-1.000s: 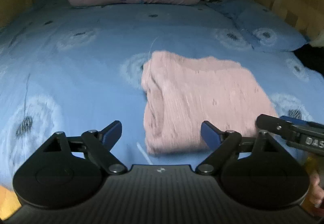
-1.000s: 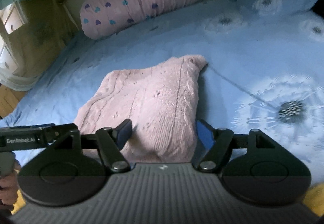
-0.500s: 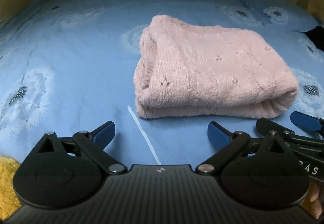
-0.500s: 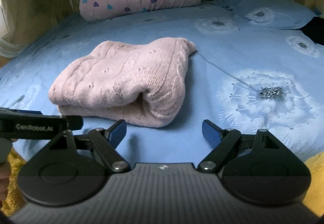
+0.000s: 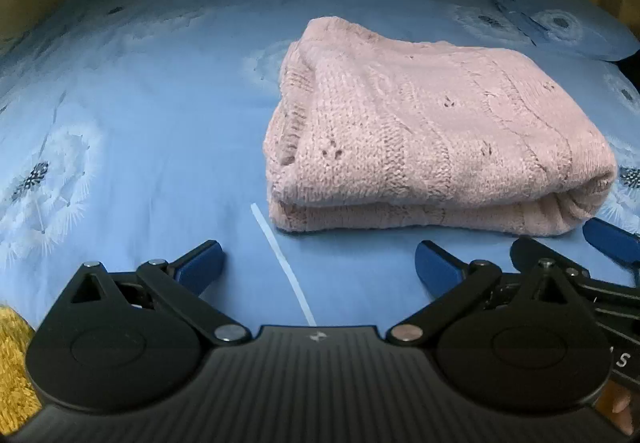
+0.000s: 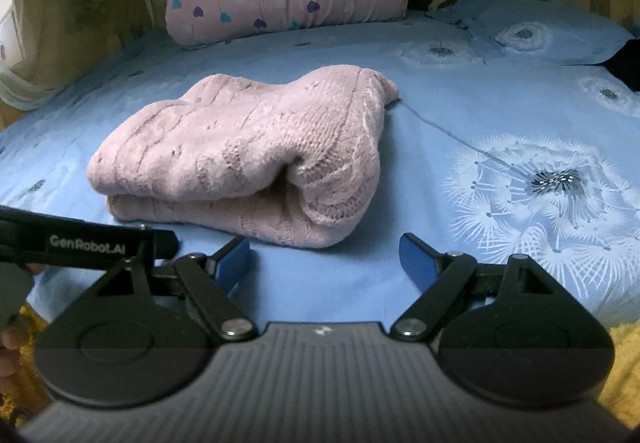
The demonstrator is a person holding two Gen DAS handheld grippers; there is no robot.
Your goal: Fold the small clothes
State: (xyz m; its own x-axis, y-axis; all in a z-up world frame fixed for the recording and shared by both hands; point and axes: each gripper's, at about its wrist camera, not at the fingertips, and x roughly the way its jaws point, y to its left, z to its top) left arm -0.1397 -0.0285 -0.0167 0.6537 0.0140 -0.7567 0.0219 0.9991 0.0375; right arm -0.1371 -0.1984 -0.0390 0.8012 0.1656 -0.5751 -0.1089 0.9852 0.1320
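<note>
Pink sweater (image 5: 436,147) sat folded on the bed (image 5: 152,115) by now, both tongs (image 5: 318,263) (image 6: 324,257) had dropped low just short of it, left still spreading, right apart, both empty, so folding looked done.

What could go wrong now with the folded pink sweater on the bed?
The pink knit sweater lies folded on the blue dandelion sheet. The left gripper, its jaws opening, and the open right gripper sit just short of its near edge, both empty. A nudge forward might push the fold open. A pad might also snag the loose knit or pinch the sheet.
</note>
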